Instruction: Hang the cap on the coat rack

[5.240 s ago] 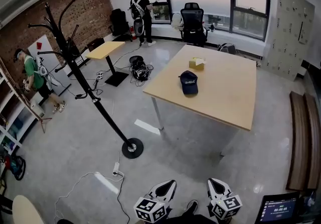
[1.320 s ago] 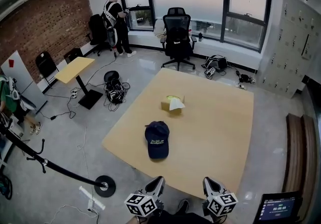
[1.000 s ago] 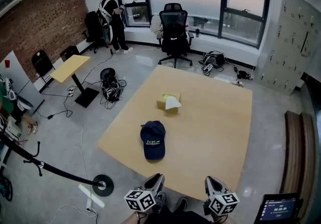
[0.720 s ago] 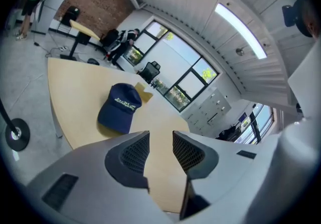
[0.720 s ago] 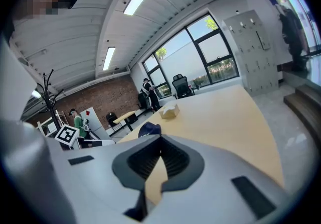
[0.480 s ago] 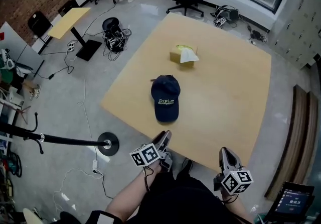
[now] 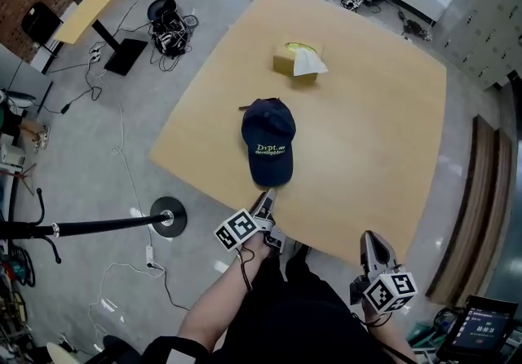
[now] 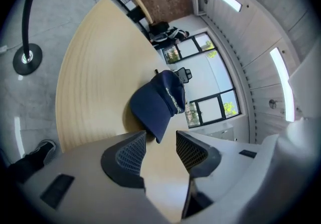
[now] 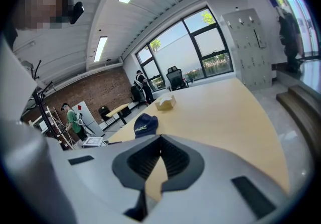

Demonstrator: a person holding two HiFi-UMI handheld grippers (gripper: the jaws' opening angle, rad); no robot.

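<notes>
Our left claw (image 7: 265,201), jaws just opened wide with nothing in them, sits right at the near brim (image 7: 270,168) of the cap (image 7: 268,139) lying on the desk (image 7: 367,109); the cap looks light and floppy, so we'd pinch the stiffer brim, while the right claw (image 7: 369,241) is closed up empty.

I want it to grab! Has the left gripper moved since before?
Yes. The left gripper came forward to the brim of the cap. Its fingers have just been opening, the brim tip between them, ungripped.

Navy cap (image 7: 267,140) (brim nearest us) lies flat on the table (image 7: 383,109), coat rack (image 7: 90,227) well apart.
</notes>
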